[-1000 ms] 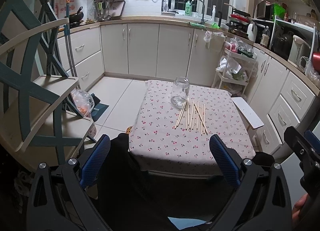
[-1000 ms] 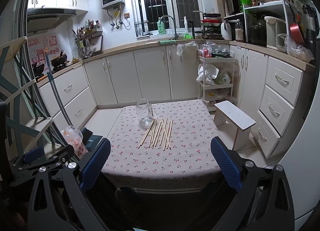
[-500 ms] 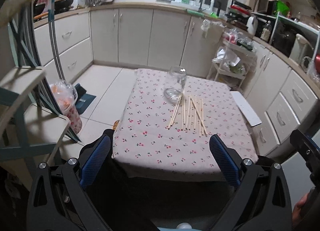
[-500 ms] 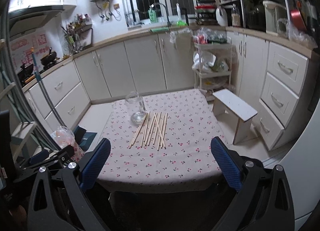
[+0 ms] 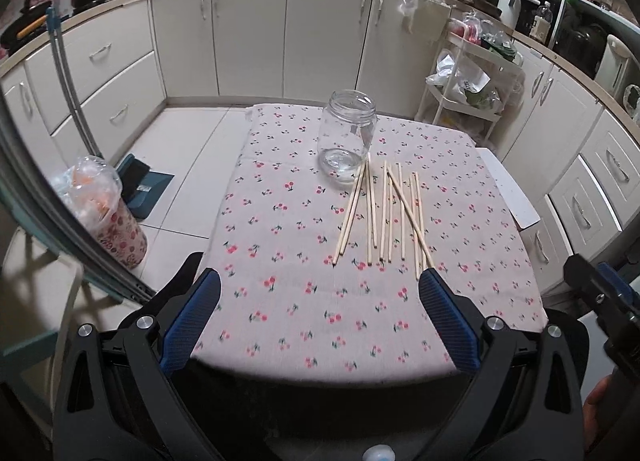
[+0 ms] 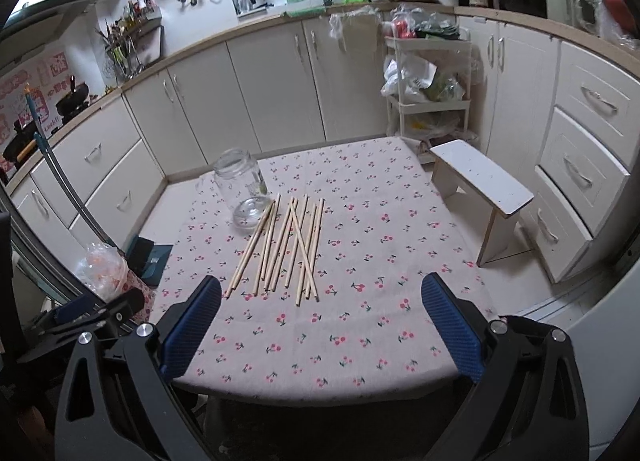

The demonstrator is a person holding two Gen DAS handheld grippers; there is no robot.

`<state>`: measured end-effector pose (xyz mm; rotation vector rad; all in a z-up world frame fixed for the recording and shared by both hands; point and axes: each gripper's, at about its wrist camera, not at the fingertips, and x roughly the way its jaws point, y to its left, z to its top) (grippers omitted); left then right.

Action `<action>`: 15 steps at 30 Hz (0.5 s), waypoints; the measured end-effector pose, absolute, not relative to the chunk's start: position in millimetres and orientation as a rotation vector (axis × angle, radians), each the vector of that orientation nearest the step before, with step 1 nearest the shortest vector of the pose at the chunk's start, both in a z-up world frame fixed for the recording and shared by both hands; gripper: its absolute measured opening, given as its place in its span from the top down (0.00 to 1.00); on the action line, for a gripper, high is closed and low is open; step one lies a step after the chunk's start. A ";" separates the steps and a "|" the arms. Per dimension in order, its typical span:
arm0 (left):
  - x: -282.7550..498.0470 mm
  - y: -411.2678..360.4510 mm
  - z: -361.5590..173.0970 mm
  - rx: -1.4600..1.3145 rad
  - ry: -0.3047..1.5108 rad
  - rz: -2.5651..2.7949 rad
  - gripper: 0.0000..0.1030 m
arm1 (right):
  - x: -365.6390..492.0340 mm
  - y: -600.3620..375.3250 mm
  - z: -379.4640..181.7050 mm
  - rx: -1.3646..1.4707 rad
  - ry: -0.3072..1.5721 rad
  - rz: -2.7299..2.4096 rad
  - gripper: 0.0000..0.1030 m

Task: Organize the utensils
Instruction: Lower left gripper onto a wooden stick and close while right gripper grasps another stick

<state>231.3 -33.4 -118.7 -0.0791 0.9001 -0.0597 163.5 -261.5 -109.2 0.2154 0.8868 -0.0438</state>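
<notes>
Wooden chopsticks [image 5: 386, 217] lie loose in a rough row on a small table covered by a cherry-print tablecloth [image 5: 292, 301], most running nearly parallel and one slanting across the others. Just beyond their far tips stands an upright clear glass jar [image 5: 347, 137], lidless, near the table's far edge; the leftmost sticks reach right up to its base. From the right wrist view the same chopsticks [image 6: 286, 247] fan out on the cloth [image 6: 360, 333] with the jar [image 6: 242, 193] at their upper left.

Both tools hang over the near edge of the table, touching nothing. The left gripper [image 5: 320, 319] has its blue-padded fingers spread wide, with only cloth between them. The right gripper [image 6: 322, 323] is likewise spread wide and carries nothing.

A white step stool [image 6: 482, 191] stands on the floor just right of the table, and cream kitchen cabinets [image 5: 248, 33] line the walls behind.
</notes>
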 end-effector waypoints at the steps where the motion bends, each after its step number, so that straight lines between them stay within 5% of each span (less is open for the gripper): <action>1: 238.8 -33.9 -122.5 -0.077 0.901 -0.062 0.07 | 171.5 -260.4 -116.3 0.217 0.898 -0.025 0.07; 5: 266.9 -39.1 -138.5 -0.061 0.913 -0.077 0.07 | 198.4 -253.5 -143.0 0.183 0.929 0.023 0.07; 10: 312.4 -43.2 -164.8 -0.054 0.940 -0.077 0.07 | 239.8 -248.2 -186.4 0.168 1.006 0.077 0.35; 12: 330.3 -45.1 -174.6 -0.063 0.949 -0.076 0.07 | 254.2 -245.0 -203.1 0.156 1.039 0.100 0.54; 15: 357.5 -49.7 -191.8 -0.045 0.959 -0.067 0.07 | 275.4 -240.0 -226.8 0.143 1.074 0.115 0.64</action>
